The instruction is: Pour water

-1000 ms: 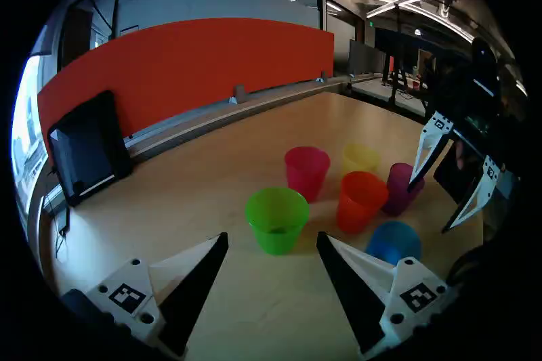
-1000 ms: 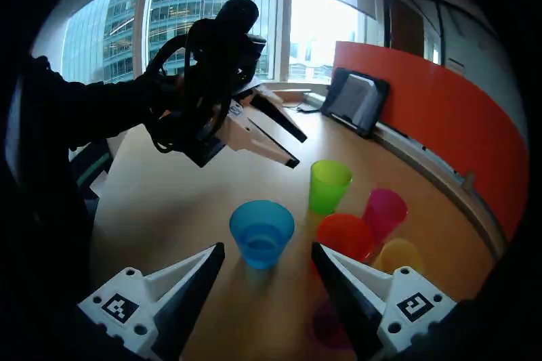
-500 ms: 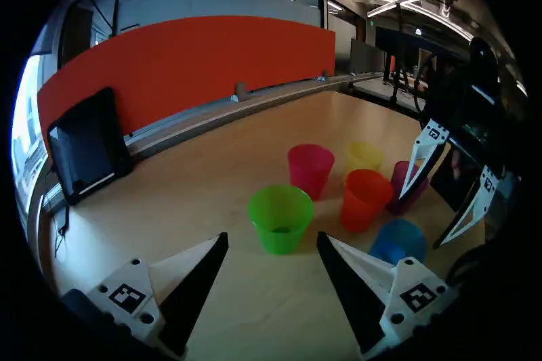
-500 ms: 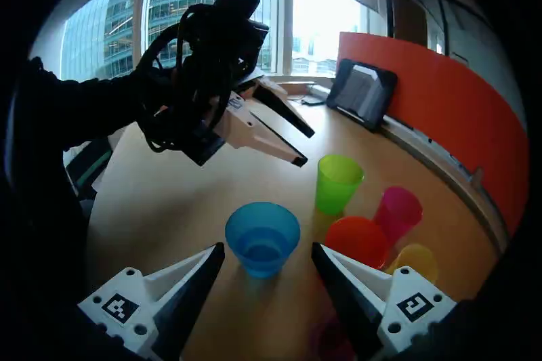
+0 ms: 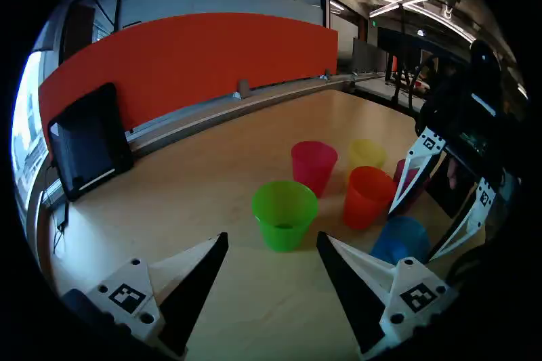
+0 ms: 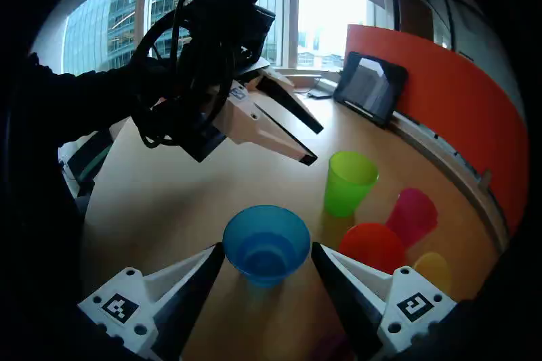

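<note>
Several coloured plastic cups stand together on the wooden table (image 5: pixel 203 178). The blue cup (image 6: pixel 265 256) holds some water and sits right between the fingers of my open right gripper (image 6: pixel 265 247), its rim nearly spanning the gap. Beyond it stand the green cup (image 6: pixel 349 183), orange cup (image 6: pixel 371 247), pink cup (image 6: pixel 411 215) and yellow cup (image 6: pixel 433 269). My left gripper (image 5: pixel 271 235) is open just short of the green cup (image 5: pixel 284 215), which has a little liquid at the bottom. The right gripper (image 5: pixel 410 236) hangs around the blue cup (image 5: pixel 401 242) and partly hides a purple cup (image 5: pixel 406 181).
A black tablet (image 5: pixel 85 147) leans against the orange partition (image 5: pixel 190 63) along the table's far edge. The left gripper (image 6: pixel 318 144), held by a hand in a dark sleeve (image 6: pixel 74 103), hovers above the table left of the green cup. Bare tabletop lies around the cups.
My right gripper has moved forward and down, so the blue cup now lies between its fingertips. The left gripper has drifted slightly; the cups have not moved.
</note>
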Available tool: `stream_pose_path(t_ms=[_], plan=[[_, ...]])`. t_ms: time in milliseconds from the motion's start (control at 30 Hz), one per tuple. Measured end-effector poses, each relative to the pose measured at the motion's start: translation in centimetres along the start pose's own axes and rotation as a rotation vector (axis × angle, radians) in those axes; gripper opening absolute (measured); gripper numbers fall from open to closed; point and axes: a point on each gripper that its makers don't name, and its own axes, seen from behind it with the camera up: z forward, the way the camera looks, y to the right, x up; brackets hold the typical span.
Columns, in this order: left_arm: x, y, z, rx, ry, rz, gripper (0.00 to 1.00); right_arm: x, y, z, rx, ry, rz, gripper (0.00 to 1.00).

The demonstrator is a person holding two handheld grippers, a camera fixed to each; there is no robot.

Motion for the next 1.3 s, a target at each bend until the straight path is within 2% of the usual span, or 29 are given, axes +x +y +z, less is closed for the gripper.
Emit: stream_pose_path(t_ms=[600,800,1300], plan=[[-0.1,0.0,-0.1,0.002,-0.004,0.001,0.98,-0.2,-0.3,1.9,-0.004,-0.013,-0.003,0.99],[-0.1,0.0,-0.1,0.002,-0.005,0.002,0.97,-0.2,-0.2,1.8,-0.010,-0.010,-0.003,0.93],[-0.2,0.2,0.0,0.000,-0.007,0.001,0.98,0.2,0.2,0.5,-0.023,0.034,0.037,0.93]])
